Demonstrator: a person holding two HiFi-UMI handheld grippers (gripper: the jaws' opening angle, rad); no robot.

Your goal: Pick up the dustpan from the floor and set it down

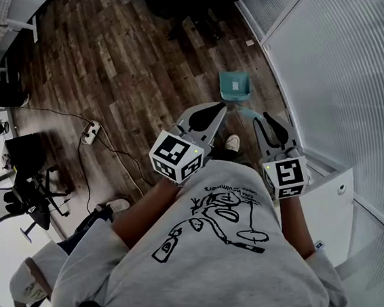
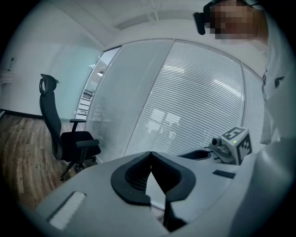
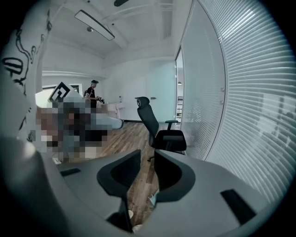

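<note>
A teal dustpan [image 1: 234, 87] rests on the wooden floor beside the glass wall, its handle [image 1: 248, 113] reaching toward me. My right gripper [image 1: 263, 117] hangs just over the handle's near end. In the right gripper view the right gripper [image 3: 147, 155] shows a narrow gap between its tips, and a sliver of teal [image 3: 152, 199] shows low in that gap, untouched by the pads. My left gripper [image 1: 221, 109] is to the left of the handle. The left gripper [image 2: 151, 154] has its tips touching, with nothing held.
A glass wall with blinds [image 1: 346, 65] runs along the right. A black office chair [image 3: 162, 132] stands by it further on. A power strip with its cable [image 1: 91, 131] lies on the floor to the left, and a low white cabinet [image 1: 330, 203] is at my right.
</note>
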